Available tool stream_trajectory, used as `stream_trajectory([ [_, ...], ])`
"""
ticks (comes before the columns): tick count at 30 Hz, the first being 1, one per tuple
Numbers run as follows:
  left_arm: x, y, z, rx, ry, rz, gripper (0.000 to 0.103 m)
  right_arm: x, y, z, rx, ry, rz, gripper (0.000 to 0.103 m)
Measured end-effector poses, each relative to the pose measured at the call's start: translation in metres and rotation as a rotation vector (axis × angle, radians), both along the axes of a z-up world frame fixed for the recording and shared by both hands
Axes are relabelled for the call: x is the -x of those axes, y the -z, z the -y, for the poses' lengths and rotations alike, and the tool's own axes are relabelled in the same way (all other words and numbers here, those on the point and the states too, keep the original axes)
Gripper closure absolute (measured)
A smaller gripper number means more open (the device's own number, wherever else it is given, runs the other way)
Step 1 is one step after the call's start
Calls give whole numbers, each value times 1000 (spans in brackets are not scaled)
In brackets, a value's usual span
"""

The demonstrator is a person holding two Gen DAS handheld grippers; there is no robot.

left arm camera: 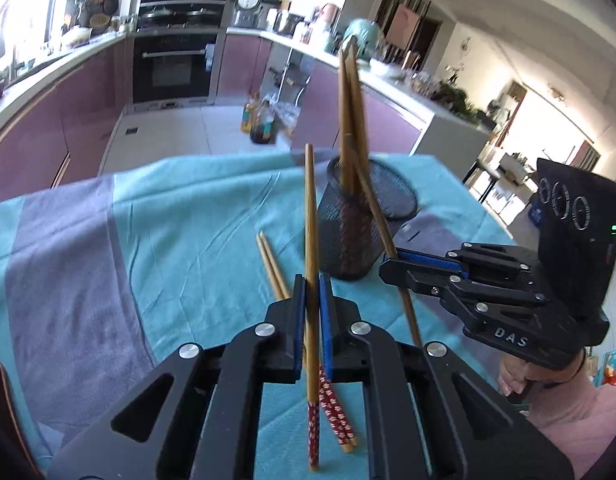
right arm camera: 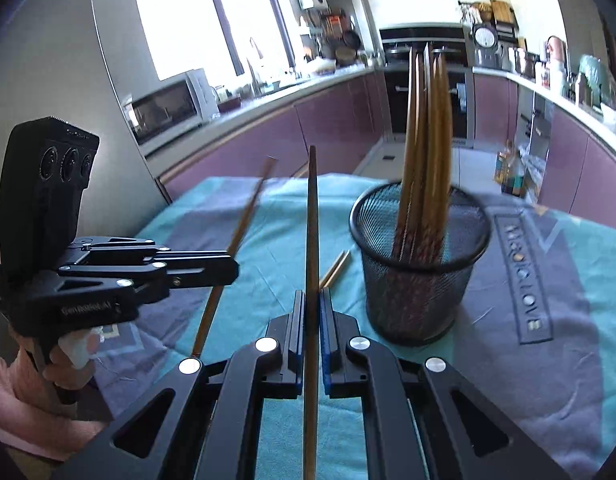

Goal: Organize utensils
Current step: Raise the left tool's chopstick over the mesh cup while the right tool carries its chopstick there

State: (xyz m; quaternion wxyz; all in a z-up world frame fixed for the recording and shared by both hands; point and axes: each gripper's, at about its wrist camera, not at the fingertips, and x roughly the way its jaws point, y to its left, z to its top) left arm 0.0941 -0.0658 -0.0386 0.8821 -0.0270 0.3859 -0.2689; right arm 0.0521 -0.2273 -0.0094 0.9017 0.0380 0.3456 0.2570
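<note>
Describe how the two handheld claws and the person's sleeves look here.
Both claws are black with silver rivets and blue pads on the fingers. The right claw has white letters on its side and a black block with three round lenses. The left claw looks the same. The sleeve is pink.

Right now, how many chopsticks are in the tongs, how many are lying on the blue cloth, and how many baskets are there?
Wooden chopsticks held in tongs: 2, one in the left tongs, one in the right tongs
Wooden chopsticks lying on the cloth: 2
Black wire mesh basket: 1
Total: 5, not counting the blurred bundle in the basket.
</note>
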Motion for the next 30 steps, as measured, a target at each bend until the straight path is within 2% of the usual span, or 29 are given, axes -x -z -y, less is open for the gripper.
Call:
stream_trajectory([
  [13,11,-55,-9,115,48,91,96,5,-36,24,-53,33,100,97],
  [30,6,-110,11,173,62,211,96,-2,-91,42,-57,68,231,97],
])
